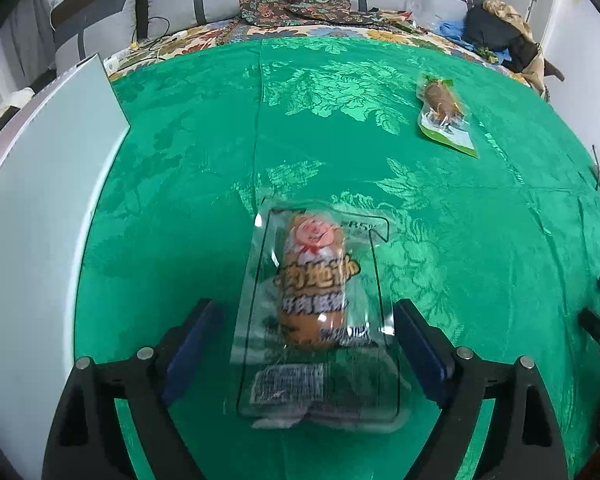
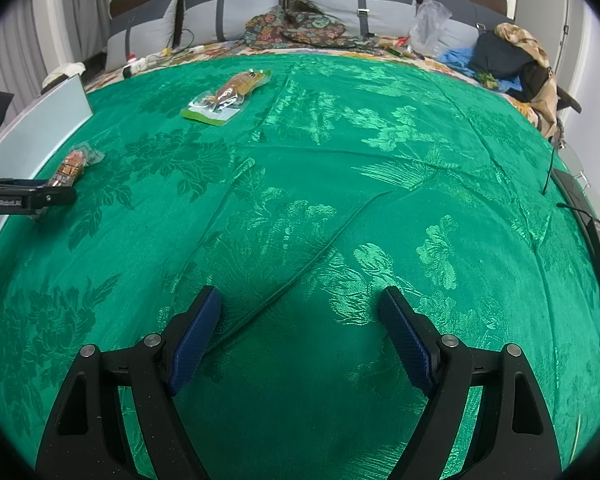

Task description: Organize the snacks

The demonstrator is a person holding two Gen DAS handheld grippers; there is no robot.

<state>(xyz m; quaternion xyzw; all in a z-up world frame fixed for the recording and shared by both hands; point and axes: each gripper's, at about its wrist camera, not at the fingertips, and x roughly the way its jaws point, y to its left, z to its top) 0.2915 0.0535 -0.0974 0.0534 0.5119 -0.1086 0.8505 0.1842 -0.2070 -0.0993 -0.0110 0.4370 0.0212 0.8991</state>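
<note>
With the left claw spread around the clear-wrapped sausage packet without pinching it, a closing squeeze could slip off slick film while the right claw hangs spread, empty.

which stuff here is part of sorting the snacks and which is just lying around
Part of the job: sausage pack, green-edged snack pack, white box.

Lying about: patterned cloth, plastic bag, pile of clothes, pillows.

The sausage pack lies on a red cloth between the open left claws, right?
Not quite: the cloth is green, not red, as the left wrist view shows. The sausage pack does lie on it between the open left gripper's jaws.
</note>
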